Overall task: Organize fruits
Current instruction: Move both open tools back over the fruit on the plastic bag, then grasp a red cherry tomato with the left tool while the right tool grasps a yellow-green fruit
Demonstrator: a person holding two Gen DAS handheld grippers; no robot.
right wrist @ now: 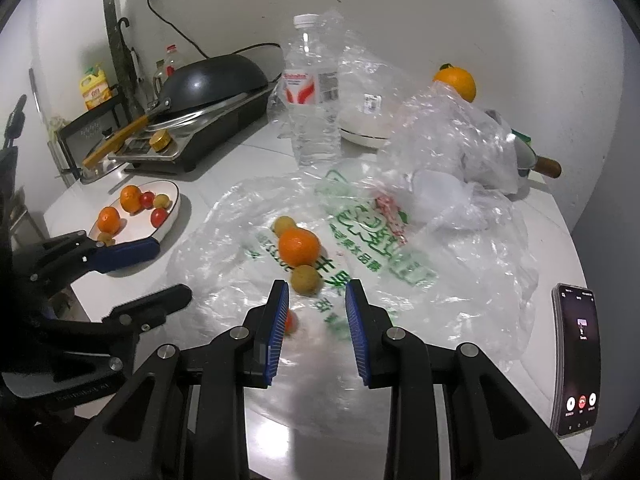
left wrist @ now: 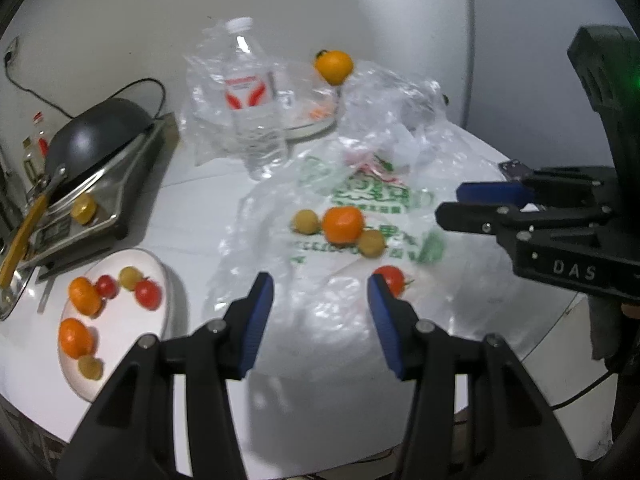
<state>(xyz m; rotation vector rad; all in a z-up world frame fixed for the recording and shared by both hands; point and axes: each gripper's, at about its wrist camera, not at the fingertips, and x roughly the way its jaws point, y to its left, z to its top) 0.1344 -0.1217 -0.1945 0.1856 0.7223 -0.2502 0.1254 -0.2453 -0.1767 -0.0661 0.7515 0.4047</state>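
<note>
Fruits lie in two groups on my white worktop (right wrist: 224, 184): a mandarin (left wrist: 343, 225) with two pale yellow-green fruits touching it, one (left wrist: 306, 221) on its far-left side and one (left wrist: 371, 243) at its near right, all resting on a flattened clear plastic bag (right wrist: 360, 240) with green print, and a red cherry tomato (left wrist: 391, 279) nearer me on the same bag. My left gripper (left wrist: 320, 308) hovers over the bag with its jaws wide apart and nothing between them, the tomato just beside the right jaw. My right gripper (right wrist: 316, 320) also has its jaws parted and holds nothing, pointing toward the nearer pale fruit. To the left, an oval white plate (left wrist: 160, 276) carries two mandarins, two tomatoes and two pale fruits. A water bottle (right wrist: 311, 92) stands upright behind the bag, and a phone (right wrist: 576, 364) lies at the right edge.
</note>
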